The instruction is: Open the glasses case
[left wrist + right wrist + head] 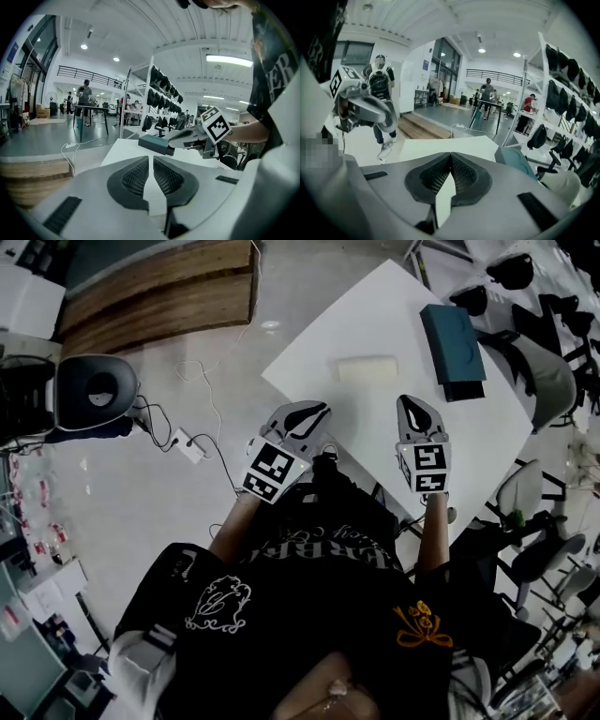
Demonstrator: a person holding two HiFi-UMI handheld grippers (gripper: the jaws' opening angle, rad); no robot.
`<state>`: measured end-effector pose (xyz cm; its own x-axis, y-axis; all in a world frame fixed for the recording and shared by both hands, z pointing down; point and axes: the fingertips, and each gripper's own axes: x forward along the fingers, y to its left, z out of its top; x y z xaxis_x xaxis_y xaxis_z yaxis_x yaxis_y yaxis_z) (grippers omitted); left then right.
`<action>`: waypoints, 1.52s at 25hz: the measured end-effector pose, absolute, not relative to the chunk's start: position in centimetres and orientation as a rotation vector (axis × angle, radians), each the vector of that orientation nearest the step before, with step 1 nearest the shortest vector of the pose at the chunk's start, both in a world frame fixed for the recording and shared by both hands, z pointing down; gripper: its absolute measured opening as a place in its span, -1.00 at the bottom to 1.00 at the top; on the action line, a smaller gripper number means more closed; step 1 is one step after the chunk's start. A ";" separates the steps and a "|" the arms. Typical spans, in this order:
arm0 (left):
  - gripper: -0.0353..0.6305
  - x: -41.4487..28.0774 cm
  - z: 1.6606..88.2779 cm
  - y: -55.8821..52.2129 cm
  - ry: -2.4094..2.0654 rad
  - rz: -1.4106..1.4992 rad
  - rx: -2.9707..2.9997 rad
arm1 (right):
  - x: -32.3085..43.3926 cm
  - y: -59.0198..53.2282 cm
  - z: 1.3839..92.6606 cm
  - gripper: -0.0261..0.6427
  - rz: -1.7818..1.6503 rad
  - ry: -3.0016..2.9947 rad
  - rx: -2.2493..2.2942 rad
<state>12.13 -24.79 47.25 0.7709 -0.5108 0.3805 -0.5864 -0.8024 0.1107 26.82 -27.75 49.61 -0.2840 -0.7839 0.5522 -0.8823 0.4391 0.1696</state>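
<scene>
Both empty: right gripper [450, 153] closed, left gripper [151, 157] barely parted. Risk: unopened jaws shove teal rectangular glasses case [453, 338] off white table [375, 315].

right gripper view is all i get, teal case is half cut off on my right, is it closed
Observer: It looks closed. In the head view the glasses case lies flat on the table.
Operator: anything else on there
Observer: A pale oblong block lies left of the case, apart from it.
Operator: and on my left, anything held
Observer: No. The left gripper view shows the left claw a slit apart with nothing in it.
</scene>
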 end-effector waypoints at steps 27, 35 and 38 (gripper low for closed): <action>-0.81 15.6 56.9 -29.7 -0.891 0.757 2.571 | 26.2 -36.4 66.9 -0.47 -0.401 -1.836 0.490; -0.81 16.7 57.4 -29.7 -0.859 0.788 2.595 | 26.2 -36.6 65.6 -0.63 -0.369 -1.883 0.528; -0.81 16.7 57.3 -29.4 -0.857 0.778 2.592 | 26.0 -37.4 64.6 -0.70 -0.357 -1.896 0.552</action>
